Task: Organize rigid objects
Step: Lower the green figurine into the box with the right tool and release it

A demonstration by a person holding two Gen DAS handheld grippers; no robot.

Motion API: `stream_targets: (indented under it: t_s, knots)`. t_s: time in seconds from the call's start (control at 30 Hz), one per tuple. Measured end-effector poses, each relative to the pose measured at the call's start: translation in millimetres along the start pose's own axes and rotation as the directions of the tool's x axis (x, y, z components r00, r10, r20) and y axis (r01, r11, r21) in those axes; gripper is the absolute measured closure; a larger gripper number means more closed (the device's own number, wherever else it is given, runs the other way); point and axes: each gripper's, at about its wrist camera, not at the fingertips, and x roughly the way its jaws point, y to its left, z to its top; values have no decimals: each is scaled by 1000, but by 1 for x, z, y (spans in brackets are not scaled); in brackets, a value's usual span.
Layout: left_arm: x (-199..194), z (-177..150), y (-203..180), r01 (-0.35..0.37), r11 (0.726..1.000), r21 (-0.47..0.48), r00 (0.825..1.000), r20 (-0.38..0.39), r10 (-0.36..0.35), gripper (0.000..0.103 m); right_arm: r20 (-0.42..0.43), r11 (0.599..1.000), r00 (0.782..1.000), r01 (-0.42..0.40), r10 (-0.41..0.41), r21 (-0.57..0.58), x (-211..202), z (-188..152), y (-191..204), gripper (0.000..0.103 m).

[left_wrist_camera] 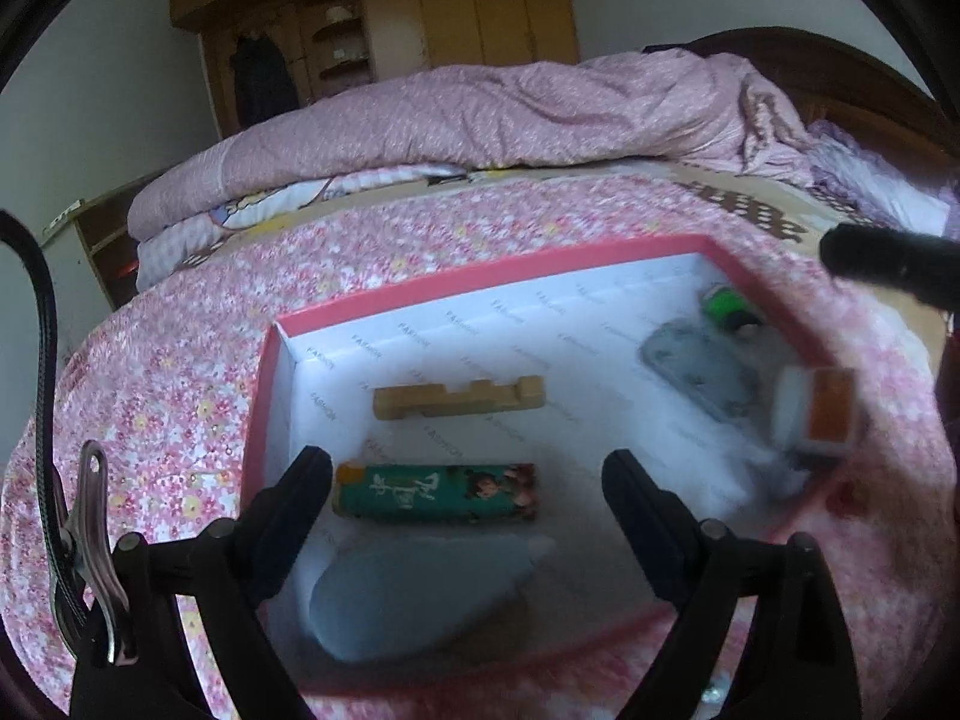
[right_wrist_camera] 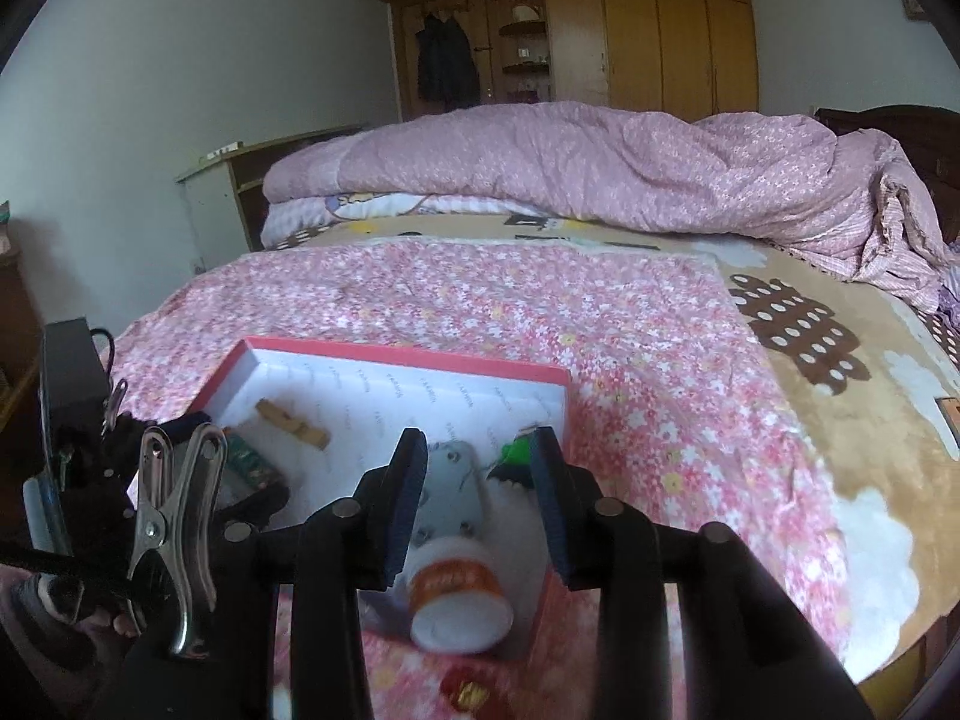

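Observation:
A pink-rimmed white box (left_wrist_camera: 480, 276) (right_wrist_camera: 408, 354) lies on the floral cloth. Inside are a notched wooden block (left_wrist_camera: 459, 399) (right_wrist_camera: 292, 423), a green printed tube (left_wrist_camera: 435, 492), a grey-blue lump (left_wrist_camera: 420, 594), a flat grey case (left_wrist_camera: 696, 372) (right_wrist_camera: 453, 492) and a small green item (left_wrist_camera: 726, 303) (right_wrist_camera: 516, 453). My left gripper (left_wrist_camera: 467, 457) stands wide open just above the green tube, holding nothing. A white bottle with an orange label (right_wrist_camera: 456, 606) (left_wrist_camera: 816, 414) lies blurred by the box's right wall. My right gripper (right_wrist_camera: 478, 434) hovers above it, jaws apart and clear of it.
The box sits on a bed covered by a pink floral cloth (right_wrist_camera: 480, 294). A heaped pink quilt (right_wrist_camera: 600, 162) fills the far side, with a wooden wardrobe (right_wrist_camera: 648, 30) behind. A small red item (right_wrist_camera: 465, 693) lies on the cloth just outside the box's near wall.

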Motion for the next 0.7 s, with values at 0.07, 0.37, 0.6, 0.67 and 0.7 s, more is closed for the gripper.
stream_targets:
  t_s: [0.07,0.37,0.6,0.67,0.7]
  knots:
    - [-9,0,-1,13,1000,-4,1000,-1,-13,9,0,1000,1000,-6,6,-4,-10,-6,4,66]
    - [-50,-11,3,58,996,-72,998,-12,-59,9,3,998,999,-53,53,-17,-55,-32,26,66]
    - [-73,-34,7,65,993,-94,997,-25,-67,9,20,998,998,-63,63,-28,-90,-46,39,66]
    - [-77,-40,7,70,993,-99,997,-33,-74,9,24,998,998,-65,66,-26,-99,-49,42,66]
    - [-79,-42,7,72,992,-101,996,-36,-76,9,25,998,998,-64,64,-27,-102,-50,42,66]
